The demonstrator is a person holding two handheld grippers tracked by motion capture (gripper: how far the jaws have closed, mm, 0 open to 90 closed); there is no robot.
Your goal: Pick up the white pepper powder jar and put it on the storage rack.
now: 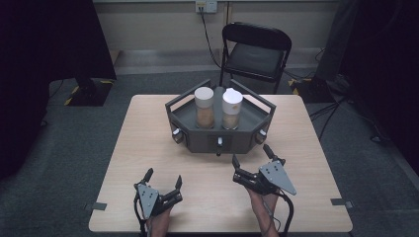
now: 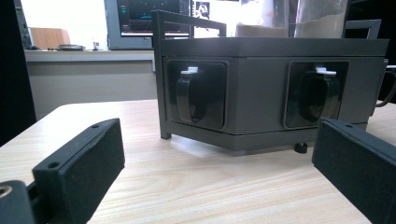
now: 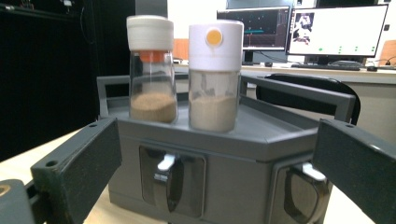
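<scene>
Both the left gripper (image 1: 162, 182) and the right gripper (image 1: 252, 156) have their jaws spread wide and hold nothing, each resting low over the pale wooden table (image 1: 148, 138) near its front edge. The dark grey angular rack (image 1: 220, 133) stands past them at the table's middle, its flat faces carrying black knobs, with bare table between. On its top stand two clear round jars of brownish powder, the left jar (image 1: 204, 107) and the right jar (image 1: 231, 108), just beside each other, both with white caps.
</scene>
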